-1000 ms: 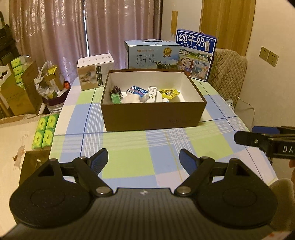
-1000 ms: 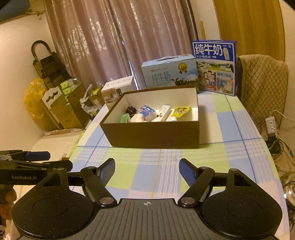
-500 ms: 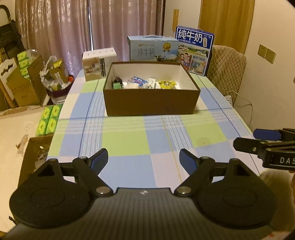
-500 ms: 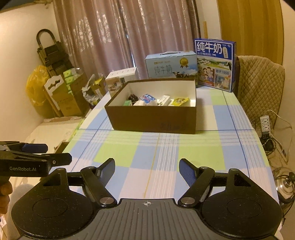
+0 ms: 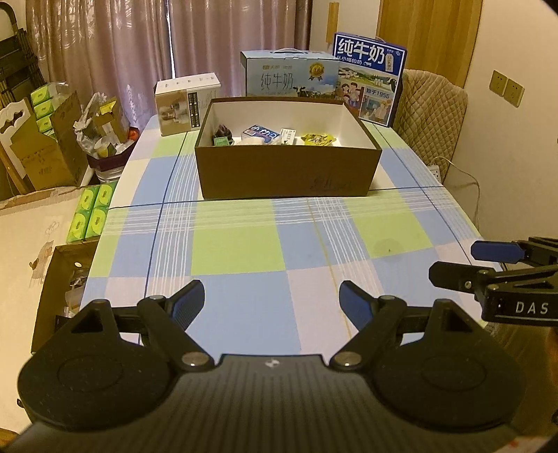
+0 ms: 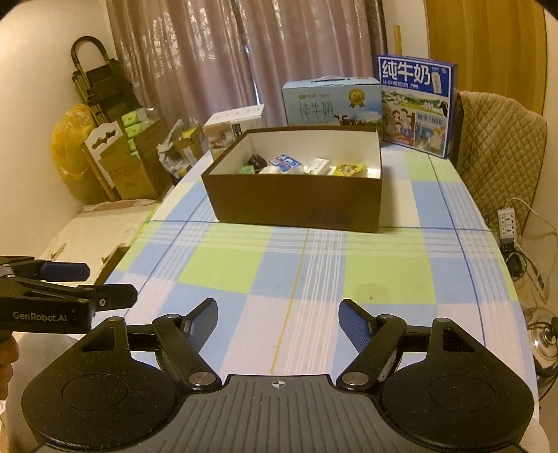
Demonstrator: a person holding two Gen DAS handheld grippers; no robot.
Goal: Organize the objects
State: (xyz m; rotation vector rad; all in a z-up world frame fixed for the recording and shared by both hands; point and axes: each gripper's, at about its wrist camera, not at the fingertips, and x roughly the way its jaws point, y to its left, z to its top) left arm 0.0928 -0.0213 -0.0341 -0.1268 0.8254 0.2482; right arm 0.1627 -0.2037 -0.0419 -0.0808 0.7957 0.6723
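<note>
A lived-in home, likely a dining room. The desk (image 5: 237, 251) wears a checked blue, green and white cloth, with a quilt-covered chair (image 5: 432, 104) at its far corner. Mauve curtains (image 5: 104, 52) hang behind, beside a wooden door (image 5: 429, 31). Milk cartons (image 5: 289, 78) stand at the desk's far end, and cardboard boxes (image 5: 42, 150) of tissue packs crowd the floor on the left.

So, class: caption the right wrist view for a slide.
Open right gripper over checked tablecloth, facing brown box of small items.
</note>
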